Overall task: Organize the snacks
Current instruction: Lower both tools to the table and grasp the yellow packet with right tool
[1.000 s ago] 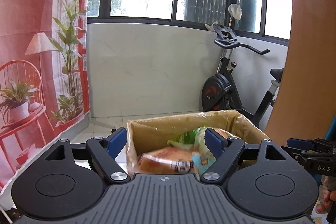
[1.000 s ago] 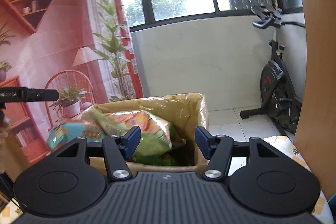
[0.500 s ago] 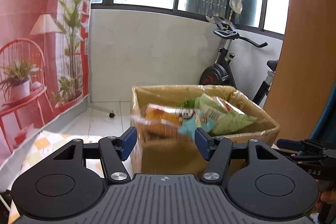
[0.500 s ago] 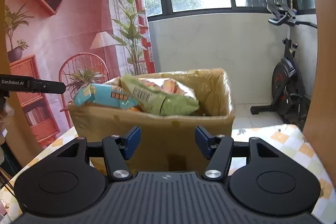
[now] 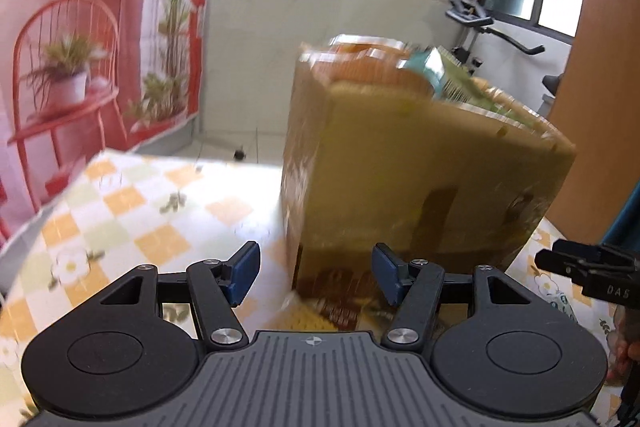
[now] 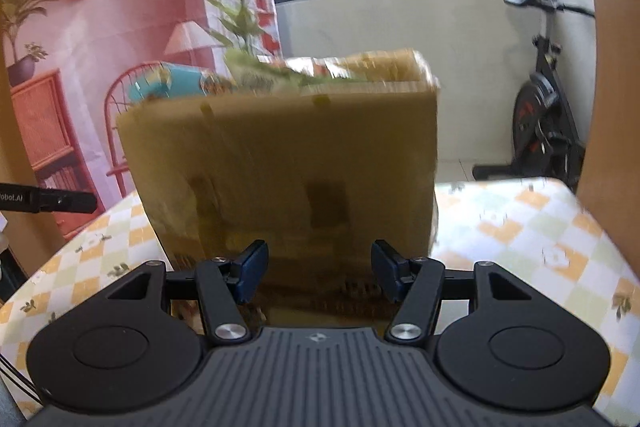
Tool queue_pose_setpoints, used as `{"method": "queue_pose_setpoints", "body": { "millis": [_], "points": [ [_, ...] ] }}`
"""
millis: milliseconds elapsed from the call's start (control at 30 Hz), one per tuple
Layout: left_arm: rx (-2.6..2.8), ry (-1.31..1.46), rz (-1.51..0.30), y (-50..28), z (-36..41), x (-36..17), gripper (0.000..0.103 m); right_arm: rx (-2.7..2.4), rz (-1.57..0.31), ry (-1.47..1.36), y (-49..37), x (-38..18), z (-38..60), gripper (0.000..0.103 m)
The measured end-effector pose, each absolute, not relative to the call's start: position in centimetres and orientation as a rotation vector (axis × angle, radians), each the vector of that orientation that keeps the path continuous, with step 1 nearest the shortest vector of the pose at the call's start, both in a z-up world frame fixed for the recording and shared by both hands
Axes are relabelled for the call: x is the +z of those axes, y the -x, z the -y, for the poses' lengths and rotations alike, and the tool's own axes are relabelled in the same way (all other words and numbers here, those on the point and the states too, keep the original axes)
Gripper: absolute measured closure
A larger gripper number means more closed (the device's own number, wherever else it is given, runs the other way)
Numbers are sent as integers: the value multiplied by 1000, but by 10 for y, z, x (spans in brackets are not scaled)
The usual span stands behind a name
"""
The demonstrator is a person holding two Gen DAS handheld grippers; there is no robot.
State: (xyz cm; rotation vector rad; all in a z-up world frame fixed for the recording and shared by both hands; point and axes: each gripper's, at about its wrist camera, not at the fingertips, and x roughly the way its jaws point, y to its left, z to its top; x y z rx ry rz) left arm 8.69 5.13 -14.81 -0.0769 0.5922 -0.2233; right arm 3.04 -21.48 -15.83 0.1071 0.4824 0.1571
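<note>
A brown cardboard box (image 5: 420,163) stands on the checked tablecloth, filled with snack bags (image 5: 404,65) that stick out above its rim: orange, teal and green. It also shows in the right wrist view (image 6: 288,163), with its snack bags (image 6: 224,79). My left gripper (image 5: 314,277) is open and empty, low in front of the box's near corner. My right gripper (image 6: 318,273) is open and empty, low in front of the box's front wall. A yellow-brown packet (image 5: 344,303) lies on the table under the left gripper. Both views are blurred.
The table (image 5: 132,211) has a yellow, green and white checked cloth (image 6: 532,227). An exercise bike (image 6: 540,115) stands on the floor behind, by a wooden panel (image 5: 600,107). A red printed backdrop (image 6: 80,27) hangs at the left. The right gripper's side (image 5: 592,273) shows at the left view's right edge.
Both grippers have dropped from above the box's rim and drawn back to table height in front of it. The box now rises above them. Both stay open and empty.
</note>
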Motion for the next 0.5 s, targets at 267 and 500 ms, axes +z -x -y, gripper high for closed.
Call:
{"method": "queue_pose_setpoints", "body": {
  "millis": [267,500],
  "points": [
    [-200,117,-643,-86,-61,-173,39,100,-565,-99,-25,-203,217,42],
    [-175,152,-680,-80,-64,-186,39,-4,-631,-152,-41,-232,226,42]
  ]
}}
